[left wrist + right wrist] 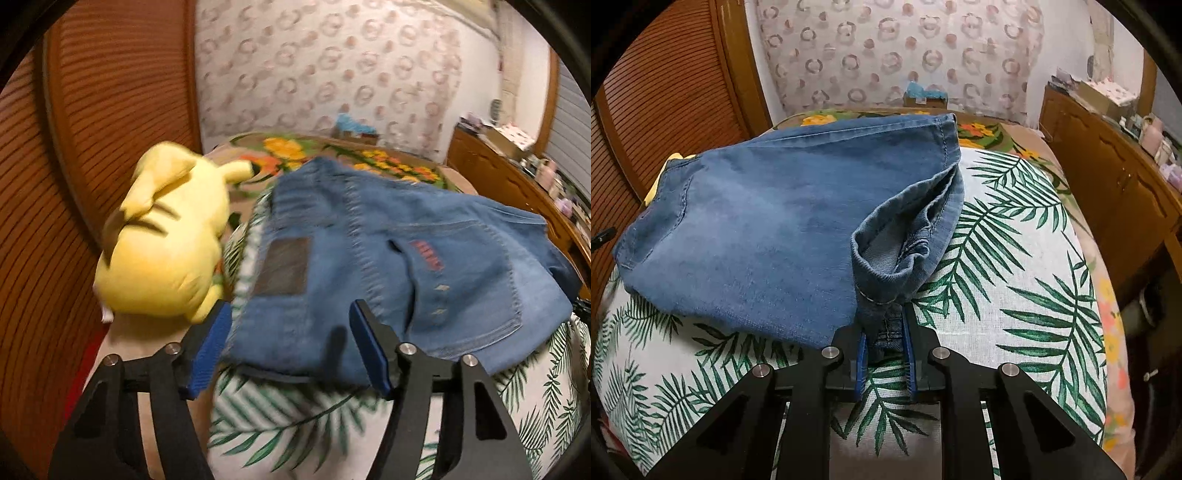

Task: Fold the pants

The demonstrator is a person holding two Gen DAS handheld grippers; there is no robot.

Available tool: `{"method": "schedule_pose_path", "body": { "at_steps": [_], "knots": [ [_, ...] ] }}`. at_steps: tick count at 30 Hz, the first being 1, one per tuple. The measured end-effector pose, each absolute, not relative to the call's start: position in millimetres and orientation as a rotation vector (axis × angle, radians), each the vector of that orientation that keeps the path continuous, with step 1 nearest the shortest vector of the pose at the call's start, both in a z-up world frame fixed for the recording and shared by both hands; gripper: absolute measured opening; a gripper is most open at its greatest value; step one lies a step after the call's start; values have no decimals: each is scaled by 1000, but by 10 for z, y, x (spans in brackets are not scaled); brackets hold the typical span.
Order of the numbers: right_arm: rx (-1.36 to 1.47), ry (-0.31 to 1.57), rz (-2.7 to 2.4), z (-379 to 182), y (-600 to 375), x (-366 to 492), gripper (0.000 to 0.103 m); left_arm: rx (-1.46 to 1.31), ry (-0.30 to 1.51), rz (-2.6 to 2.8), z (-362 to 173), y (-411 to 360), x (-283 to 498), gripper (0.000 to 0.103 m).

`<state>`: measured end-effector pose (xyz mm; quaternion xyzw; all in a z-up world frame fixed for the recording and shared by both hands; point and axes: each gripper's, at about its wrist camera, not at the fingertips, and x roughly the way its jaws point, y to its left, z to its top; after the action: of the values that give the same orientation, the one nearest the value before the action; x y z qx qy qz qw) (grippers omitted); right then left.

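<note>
Blue denim pants (750,236) lie partly folded on a bed (1015,258) covered by a white sheet printed with green palm leaves. In the right wrist view the right gripper (884,343) is closed narrowly on a bunched hem or cuff of the pants at the near edge, its blue pads pinching the cloth between them; which leg that hem belongs to cannot be told. The cuff above it gapes open, showing the paler inside of the fabric.

In the left wrist view the left gripper (290,339) stands wide, its blue pads apart on either side of the near edge of the pants (388,258), holding nothing. This view is blurred, so the stitching, the dark waistband patch and the red mark on the back pocket are hard to read. A yellow plush toy (166,240) lies just beside the pants on their left; in the right wrist view only a thin yellow strip of it (659,177) shows behind the denim. A wooden dresser (1108,192) stands to the right, cut off by the frame edge.
</note>
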<state>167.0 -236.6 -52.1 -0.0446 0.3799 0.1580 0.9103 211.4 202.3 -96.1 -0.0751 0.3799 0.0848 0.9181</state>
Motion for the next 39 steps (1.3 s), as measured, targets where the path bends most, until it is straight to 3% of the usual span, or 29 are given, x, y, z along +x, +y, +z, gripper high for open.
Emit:
{"method": "schedule_pose_path", "body": {
  "at_steps": [13, 18, 24, 39],
  "knots": [
    [-75, 765, 333, -538, -2391, 1574, 16, -205, 864, 185, -1245, 2099, 2147, 65],
    [-75, 755, 358, -461, -2421, 1562, 13, -188, 835, 158, -1192, 2018, 2121, 37],
    [-64, 688, 355, -247, -2486, 1513, 12, -174, 782, 144, -1056, 1943, 2079, 21],
    [-109, 537, 298, 192, -2690, 1120, 11, -172, 562, 76, -317, 1651, 1695, 15]
  ]
}}
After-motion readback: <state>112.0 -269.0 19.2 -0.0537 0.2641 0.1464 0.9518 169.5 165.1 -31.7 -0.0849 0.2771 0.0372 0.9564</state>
